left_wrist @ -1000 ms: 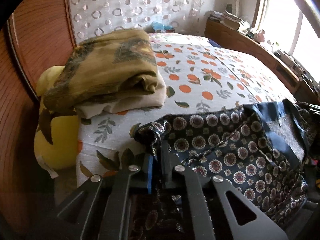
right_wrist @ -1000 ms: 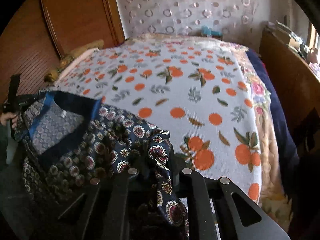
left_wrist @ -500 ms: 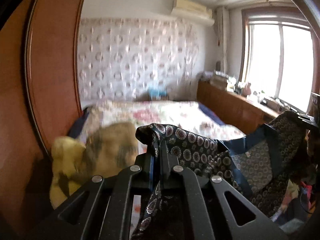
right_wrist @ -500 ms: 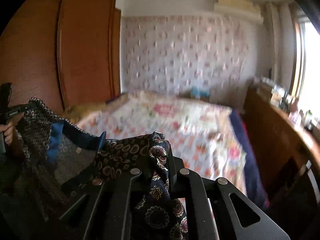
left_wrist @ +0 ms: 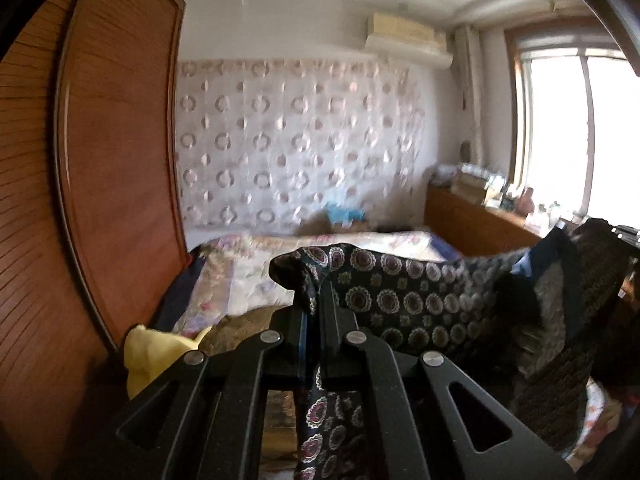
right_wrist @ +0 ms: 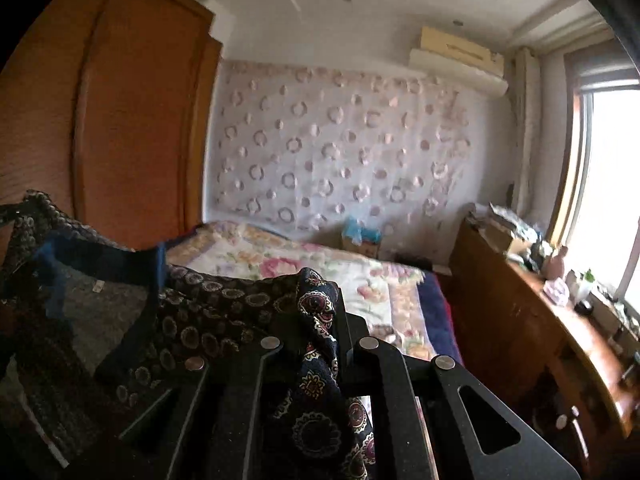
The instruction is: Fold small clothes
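Thin dark patterned garment (left_wrist: 404, 292) hanging limp and light above the bed (left_wrist: 248, 272), sagging between left claw (left_wrist: 314, 300) and right claw (right_wrist: 340, 320), both clenching bunched top corners, best held there.

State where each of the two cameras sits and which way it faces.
Left wrist: rides on the left tool, facing over the bed toward the far wall; its black fingers clamp the patterned garment.
Right wrist: rides on the right tool, facing the same wall; its fingers pinch the garment's other end.
Shared: the garment, bed, wardrobe, window, air conditioner.
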